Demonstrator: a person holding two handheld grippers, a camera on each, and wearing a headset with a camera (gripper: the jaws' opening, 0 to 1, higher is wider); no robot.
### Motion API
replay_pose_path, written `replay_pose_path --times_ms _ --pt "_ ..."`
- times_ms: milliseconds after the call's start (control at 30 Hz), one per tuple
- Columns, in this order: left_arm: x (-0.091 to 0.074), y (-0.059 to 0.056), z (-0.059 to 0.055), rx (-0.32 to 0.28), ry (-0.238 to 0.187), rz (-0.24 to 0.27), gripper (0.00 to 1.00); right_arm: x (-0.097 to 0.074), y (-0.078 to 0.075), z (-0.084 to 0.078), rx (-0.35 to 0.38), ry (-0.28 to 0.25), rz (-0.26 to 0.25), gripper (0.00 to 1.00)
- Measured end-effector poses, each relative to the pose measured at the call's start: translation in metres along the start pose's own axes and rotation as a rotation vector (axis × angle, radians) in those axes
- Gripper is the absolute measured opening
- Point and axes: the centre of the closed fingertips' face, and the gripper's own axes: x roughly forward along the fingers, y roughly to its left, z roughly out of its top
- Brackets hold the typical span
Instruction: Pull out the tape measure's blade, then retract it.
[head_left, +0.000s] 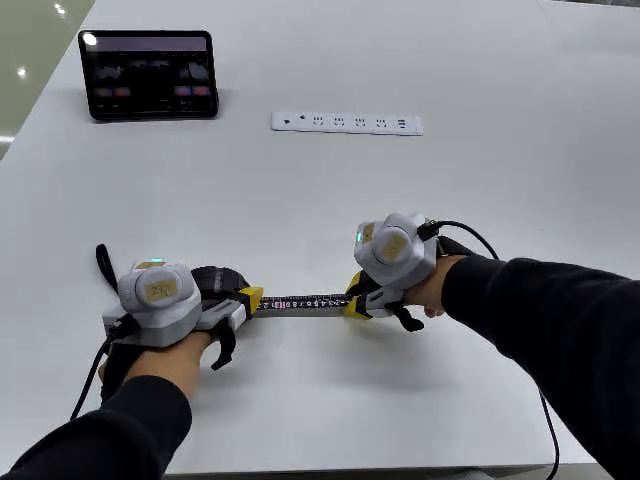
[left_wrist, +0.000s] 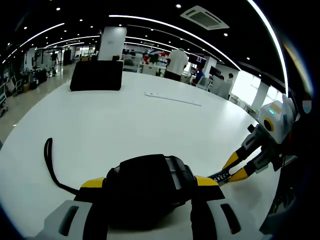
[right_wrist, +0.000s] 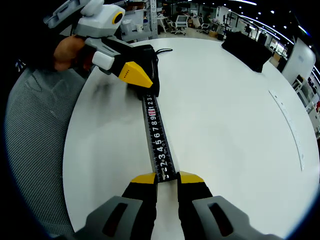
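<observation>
Stretching toward 3 o'clock, the blade (right_wrist: 157, 140) is pinched by the right tongs (right_wrist: 166, 176), its case (left_wrist: 150, 187) by the left tongs (head_left: 240, 305); retraction is not yet done.

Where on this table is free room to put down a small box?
Bare: the wide band of table between the power strip and the blade. Crowded: near edge, where the left claw grips the tape measure and the right claw the blade.

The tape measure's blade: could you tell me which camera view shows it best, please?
The right gripper view: the blade runs up the picture, numerals legible, from the right gripper to the case. The head view shows a short strip; the left gripper view, a sliver.
</observation>
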Motion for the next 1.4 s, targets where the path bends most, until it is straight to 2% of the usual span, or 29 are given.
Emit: replay_pose_path --times_ms 433,867,1167,1300,1333,1367,1400 --pt "0.001 0.0 -0.002 -0.004 0.008 -0.008 0.63 0.005 0.003 0.008 0.013 -0.002 0.006 0.11" --pt "0.001 -0.003 -0.003 -0.01 0.014 -0.02 0.63 0.016 0.006 0.021 0.011 -0.034 0.009 0.11" --pt "-0.001 -0.005 -0.003 -0.015 0.017 -0.025 0.63 0.02 0.007 0.027 -0.015 -0.048 0.014 0.11" --pt "-0.001 -0.005 -0.003 -0.016 0.018 -0.027 0.63 0.024 0.008 0.034 0.002 -0.083 0.012 0.11" --pt "-0.001 -0.005 -0.003 -0.016 0.018 -0.028 0.63 0.027 0.008 0.039 -0.021 -0.099 0.009 0.11" --pt "-0.002 -0.005 -0.002 -0.015 0.018 -0.027 0.63 0.026 0.01 0.036 -0.021 -0.077 0.013 0.11" --pt "-0.002 -0.005 -0.002 -0.015 0.018 -0.027 0.63 0.026 0.009 0.036 -0.012 -0.08 0.013 0.11"
